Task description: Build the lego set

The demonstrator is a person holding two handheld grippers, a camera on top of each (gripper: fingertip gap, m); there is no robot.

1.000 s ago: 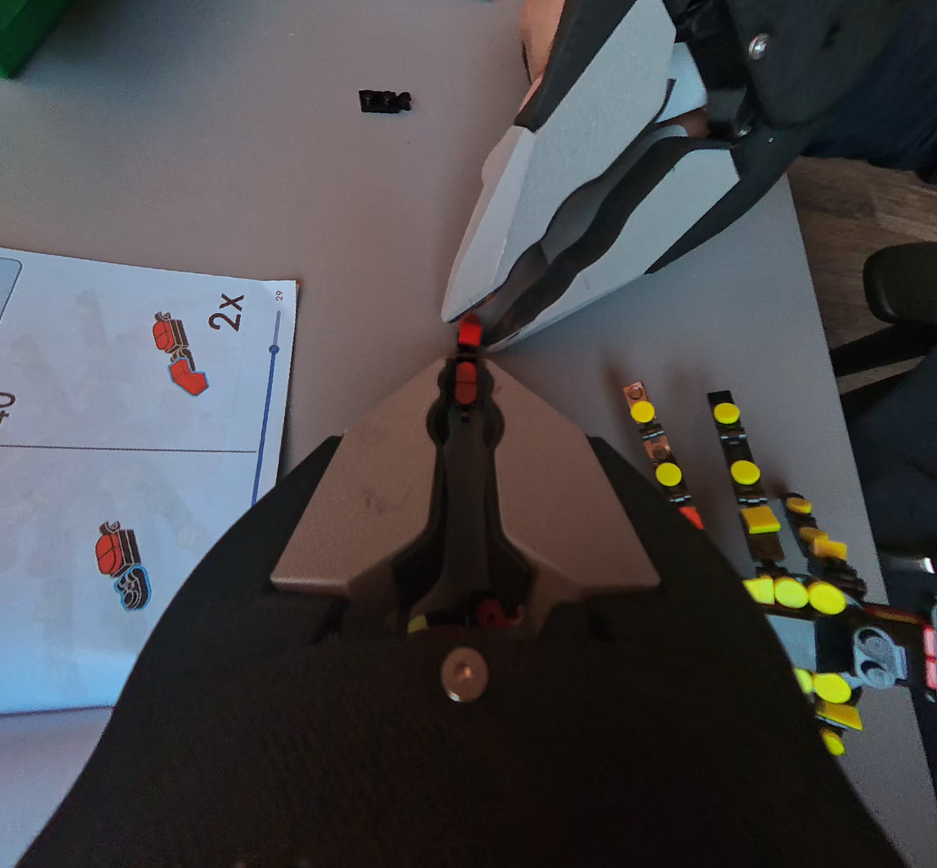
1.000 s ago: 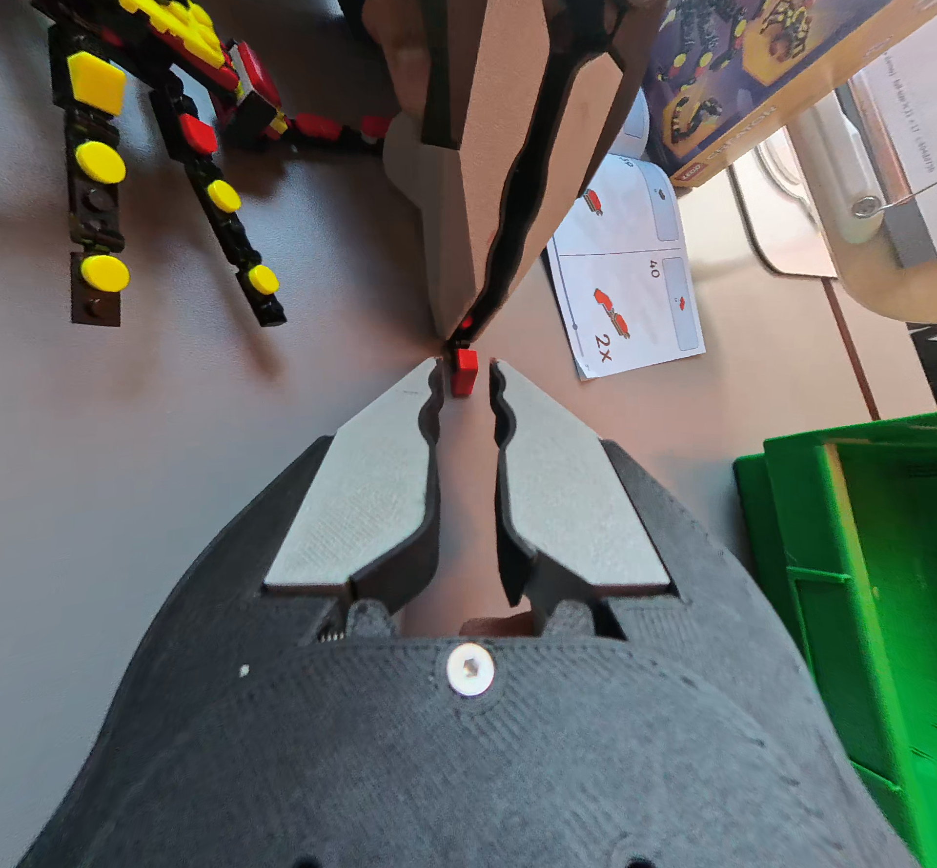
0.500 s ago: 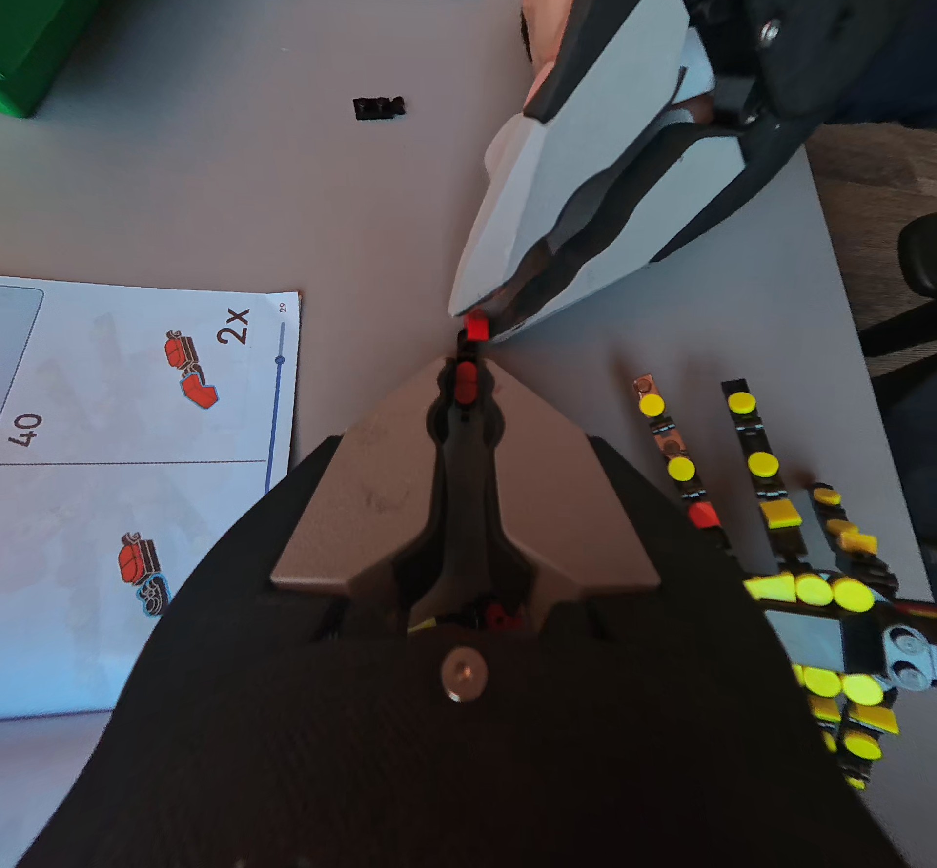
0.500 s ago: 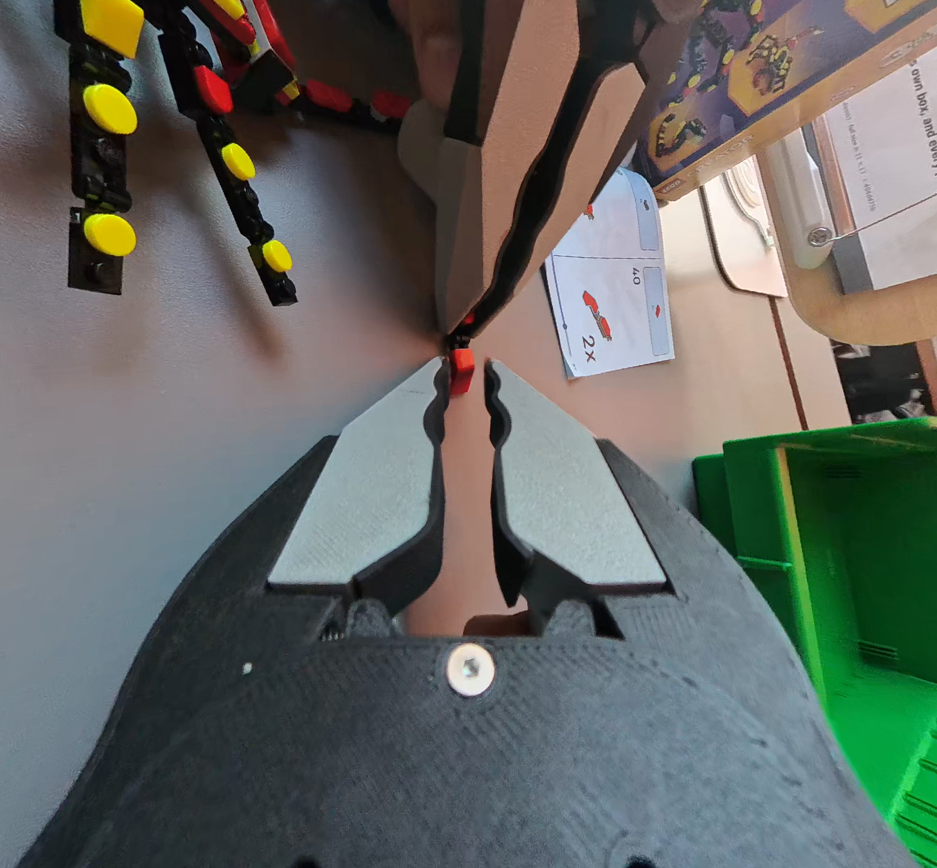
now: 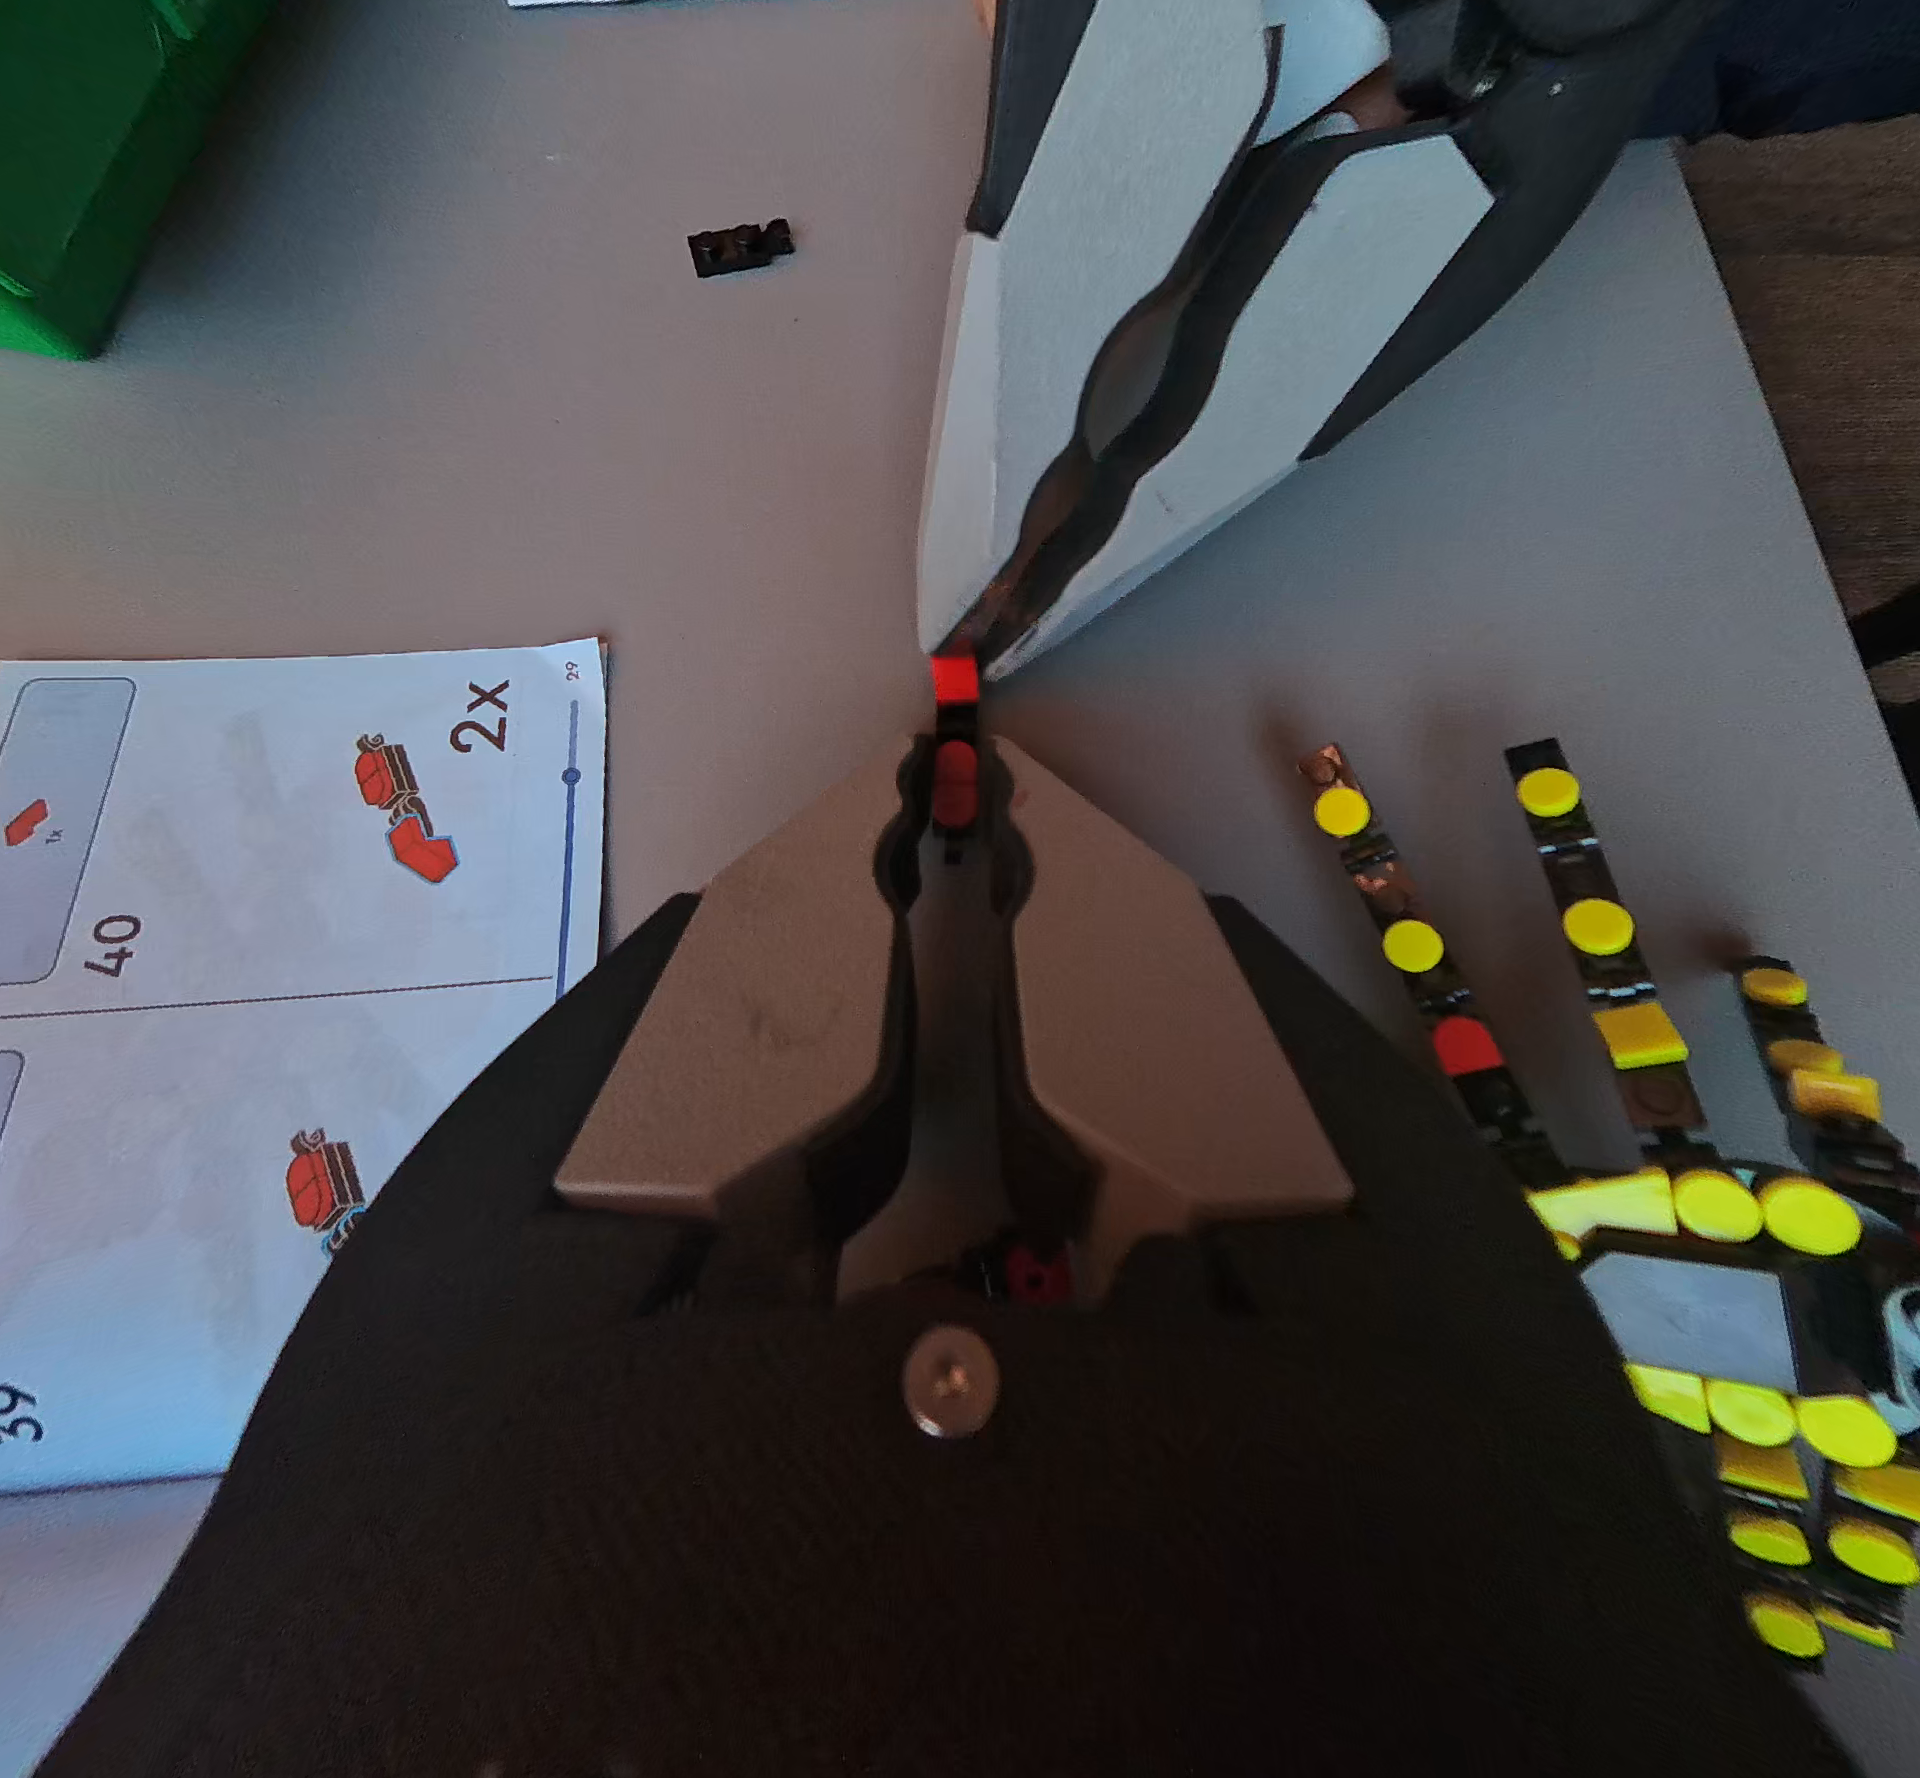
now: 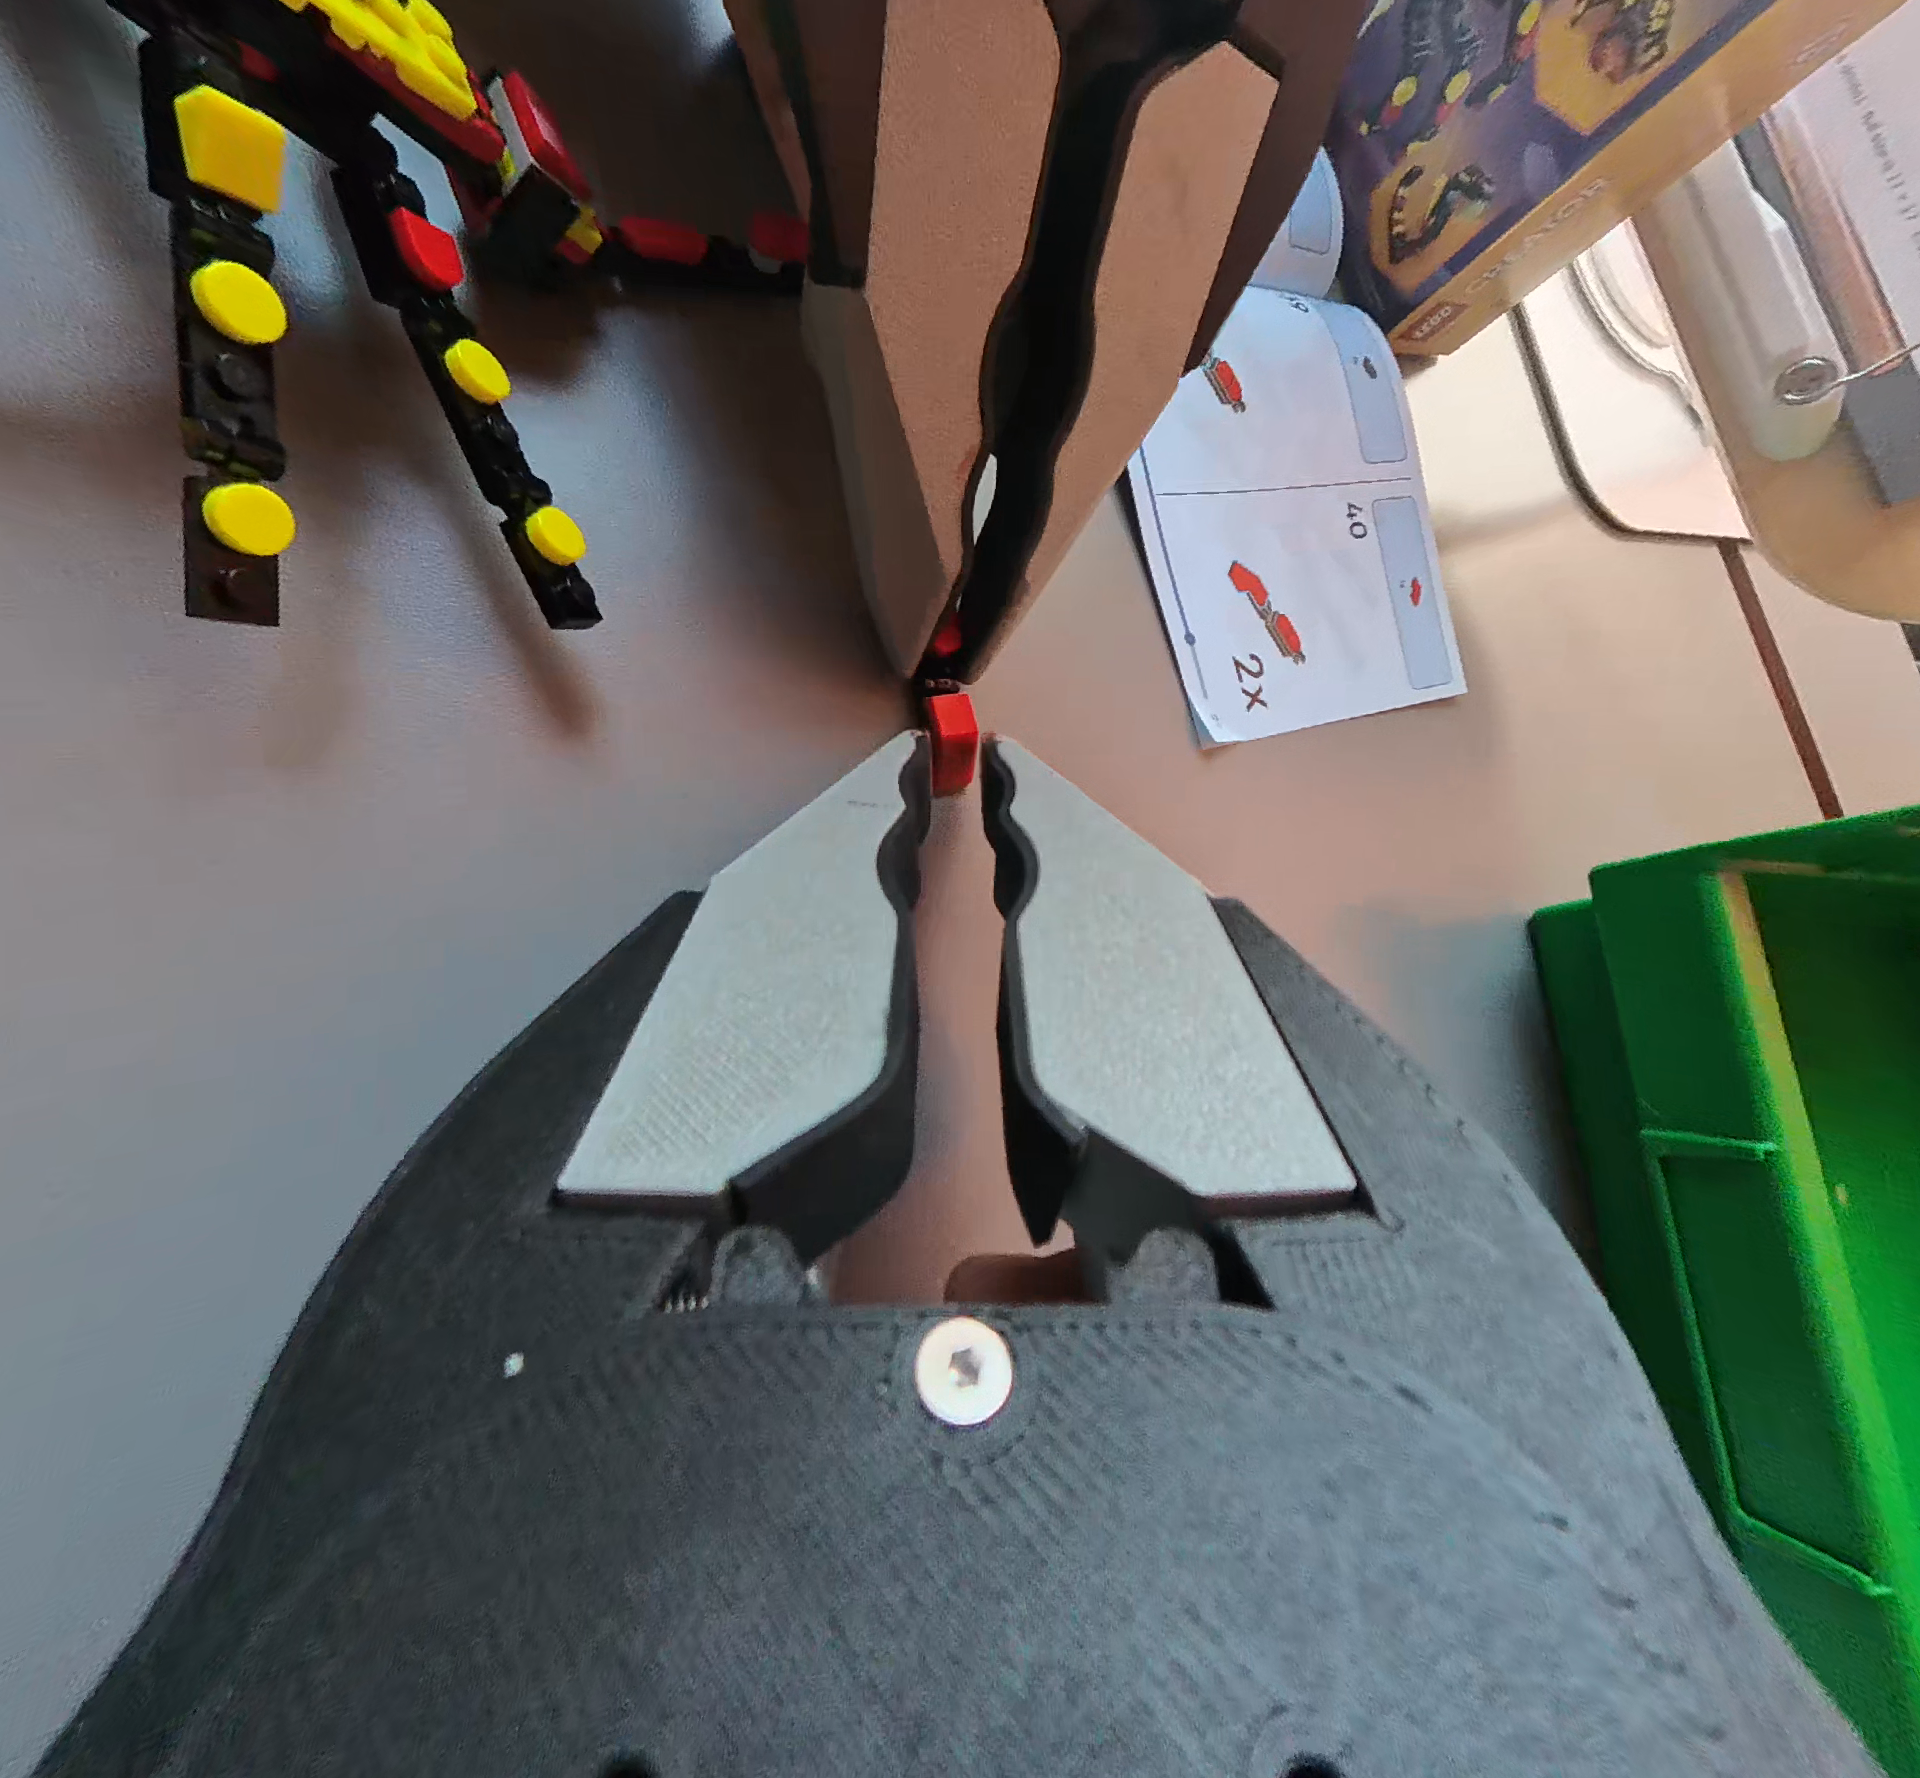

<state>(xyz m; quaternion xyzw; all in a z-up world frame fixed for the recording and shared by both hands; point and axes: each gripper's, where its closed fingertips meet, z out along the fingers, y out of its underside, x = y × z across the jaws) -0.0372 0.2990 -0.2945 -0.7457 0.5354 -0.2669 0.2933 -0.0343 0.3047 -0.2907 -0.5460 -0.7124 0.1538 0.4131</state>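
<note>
You are joining a small red brick (image 6: 952, 741) onto the end of a red-and-black sub-assembly (image 5: 954, 788), both held in the air above the grey counter (image 5: 520, 440). Your left tool (image 5: 954, 798) is clamped together on that sub-assembly. Your right tool (image 6: 951, 760) is standing slightly apart around the red brick; whether its pads are actually gripping is hard to judge. These pieces look tiny, light, rigid and smooth, so they are likely slipping or twisting easily: take hold on flat side faces, near the tips, and press straight along the studs. To your left an instruction booklet (image 5: 291, 897) is lying open, and a loose black plate (image 5: 740, 246) and a green bin (image 5: 94, 66) are sitting farther off. The black-and-yellow model (image 5: 1662, 1157) is resting on the counter at your right.
</note>
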